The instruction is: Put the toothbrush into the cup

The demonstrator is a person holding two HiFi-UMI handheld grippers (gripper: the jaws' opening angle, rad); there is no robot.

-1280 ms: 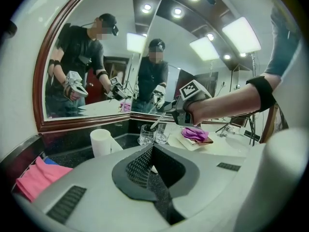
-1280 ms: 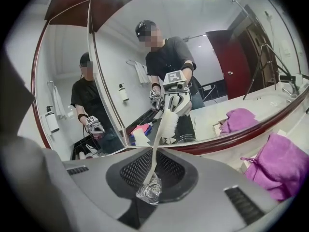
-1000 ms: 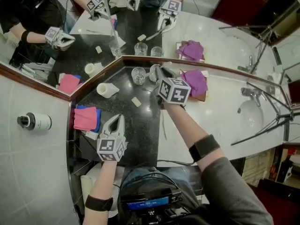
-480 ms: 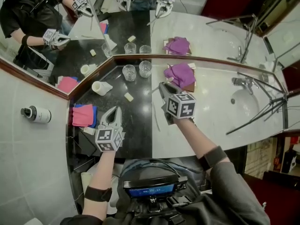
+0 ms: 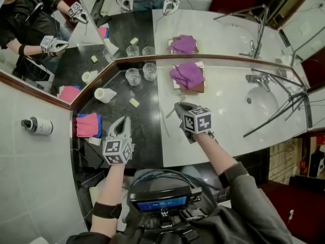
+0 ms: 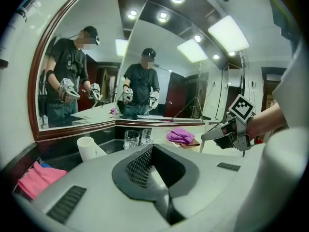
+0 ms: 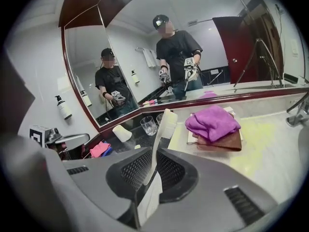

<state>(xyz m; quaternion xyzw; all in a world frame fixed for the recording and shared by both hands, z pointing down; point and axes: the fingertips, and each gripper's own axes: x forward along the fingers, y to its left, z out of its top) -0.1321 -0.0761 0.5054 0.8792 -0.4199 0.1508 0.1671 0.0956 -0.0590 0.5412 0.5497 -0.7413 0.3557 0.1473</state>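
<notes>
left tongs (image 5: 124, 123) sit pressed together and empty over the dark stone surface (image 5: 144, 136), just beside a folded pink cloth (image 5: 87, 125). right tongs (image 5: 179, 107) are clamped on a white plastic toothbrush (image 7: 161, 134), whose head sticks out past the jaws, above the pale part of the surface. farther off, a clear glass cup (image 5: 133, 76) and a second glass cup (image 5: 150, 70) stand side by side near the mirror, well apart from the toothbrush. a crumpled purple cloth (image 5: 186, 75) lies on a brown board (image 5: 199, 87) beside them.
</notes>
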